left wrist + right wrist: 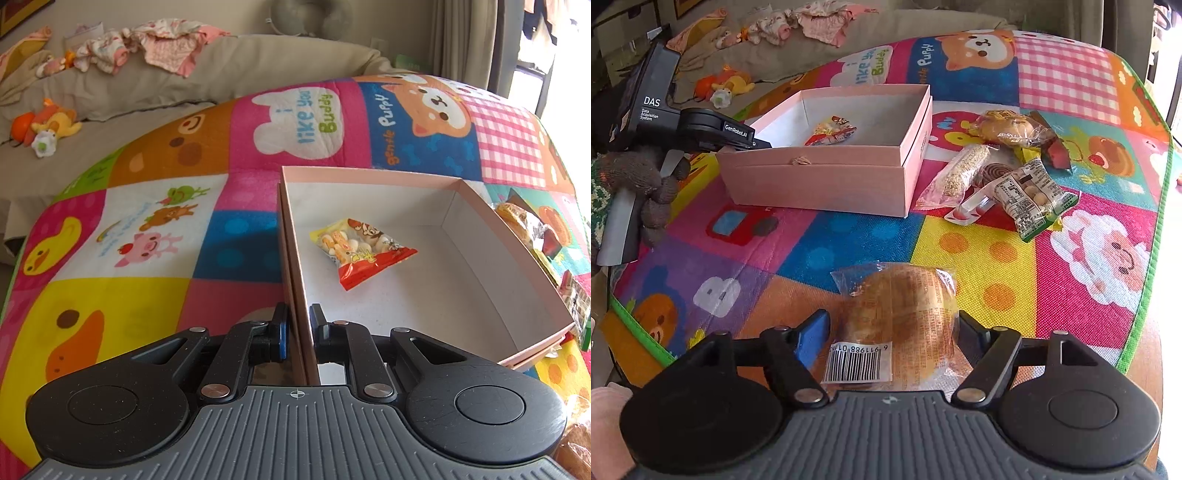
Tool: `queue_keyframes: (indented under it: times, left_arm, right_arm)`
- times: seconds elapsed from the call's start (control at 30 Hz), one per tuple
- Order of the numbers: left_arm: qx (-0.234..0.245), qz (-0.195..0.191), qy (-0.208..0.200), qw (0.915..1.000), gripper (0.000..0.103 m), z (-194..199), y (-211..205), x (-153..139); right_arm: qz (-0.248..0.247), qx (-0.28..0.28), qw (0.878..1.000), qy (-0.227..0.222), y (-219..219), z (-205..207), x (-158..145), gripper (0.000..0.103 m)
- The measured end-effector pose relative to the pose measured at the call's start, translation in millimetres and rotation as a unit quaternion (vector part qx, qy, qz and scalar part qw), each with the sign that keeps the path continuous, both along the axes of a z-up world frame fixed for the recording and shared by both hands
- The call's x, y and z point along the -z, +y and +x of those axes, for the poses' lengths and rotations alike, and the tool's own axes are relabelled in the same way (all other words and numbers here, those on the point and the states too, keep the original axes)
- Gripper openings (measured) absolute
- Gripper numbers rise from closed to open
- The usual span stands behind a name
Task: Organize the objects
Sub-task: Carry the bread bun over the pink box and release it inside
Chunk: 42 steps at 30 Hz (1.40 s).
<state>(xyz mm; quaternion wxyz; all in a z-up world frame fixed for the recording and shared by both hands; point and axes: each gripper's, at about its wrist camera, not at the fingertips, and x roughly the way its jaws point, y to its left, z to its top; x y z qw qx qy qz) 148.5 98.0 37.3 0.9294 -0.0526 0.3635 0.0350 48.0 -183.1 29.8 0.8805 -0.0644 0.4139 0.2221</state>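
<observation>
A pink cardboard box point(480, 266) lies open on a colourful play mat point(147, 229), with one red and yellow snack bag point(360, 251) inside. My left gripper point(298, 325) is shut on the box's near left wall. In the right wrist view the box point(827, 181) and its snack bag point(831, 134) sit at the mat's far left, with the left gripper point(757, 142) on its wall. My right gripper point(892, 334) has its jaws around a wrapped round bun point(901, 317) with a barcode label; the fingers look just apart from it.
A pile of wrapped snacks point(1004, 166) lies right of the box: a bun, a seed bar, a green packet. A beige sofa point(166, 85) with clothes and a plush toy point(48, 125) stands behind. The mat's green edge point(1145, 295) runs at right.
</observation>
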Motion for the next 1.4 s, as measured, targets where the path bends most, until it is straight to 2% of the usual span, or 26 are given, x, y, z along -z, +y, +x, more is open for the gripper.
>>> queue_keyframes:
  times: [0.17, 0.27, 0.43, 0.5, 0.6, 0.77, 0.9, 1.1, 1.2, 1.3, 1.4]
  left_arm:
    - [0.000, 0.000, 0.000, 1.0000, 0.014, -1, 0, 1]
    - [0.000, 0.000, 0.000, 1.0000, 0.014, -1, 0, 1]
    - [0.002, 0.001, 0.001, 1.0000, 0.014, -2, -1, 0]
    - [0.001, 0.003, 0.002, 1.0000, 0.014, -3, -2, 0]
    - [0.001, 0.003, 0.001, 1.0000, 0.014, -3, -2, 0]
    - [0.003, 0.002, 0.001, 1.0000, 0.015, -3, -2, 0]
    - [0.005, -0.002, 0.000, 1.0000, 0.015, -4, -1, -1]
    - [0.007, -0.001, 0.001, 1.0000, 0.015, -4, -1, -1]
    - [0.009, 0.000, 0.003, 1.0000, 0.016, -4, 0, -1]
    - [0.010, 0.000, 0.002, 0.9999, 0.016, -4, 0, -1]
    - [0.008, 0.000, 0.001, 1.0000, 0.015, -3, 0, -1]
  right_arm:
    - [-0.012, -0.012, 1.000, -0.011, 5, -4, 1, 0.079]
    - [-0.019, -0.021, 0.999, -0.018, 7, -5, -1, 0.065]
    - [-0.016, -0.027, 0.999, -0.014, 8, -5, -4, 0.060]
    - [0.002, -0.029, 1.000, -0.007, 6, -2, -10, 0.057]
    - [0.056, -0.032, 0.998, -0.001, -2, 6, -33, 0.057]
    - [0.120, -0.044, 0.991, -0.039, 2, 29, -81, 0.056]
    - [0.143, -0.048, 0.987, -0.062, 28, 58, -99, 0.056]
    - [0.164, -0.027, 0.985, -0.047, 94, 134, -93, 0.057]
    - [0.163, -0.024, 0.986, -0.007, 126, 177, -79, 0.061]
    - [0.181, -0.016, 0.983, 0.034, 129, 194, -66, 0.061]
    - [0.181, -0.008, 0.983, 0.019, 108, 181, -64, 0.067]
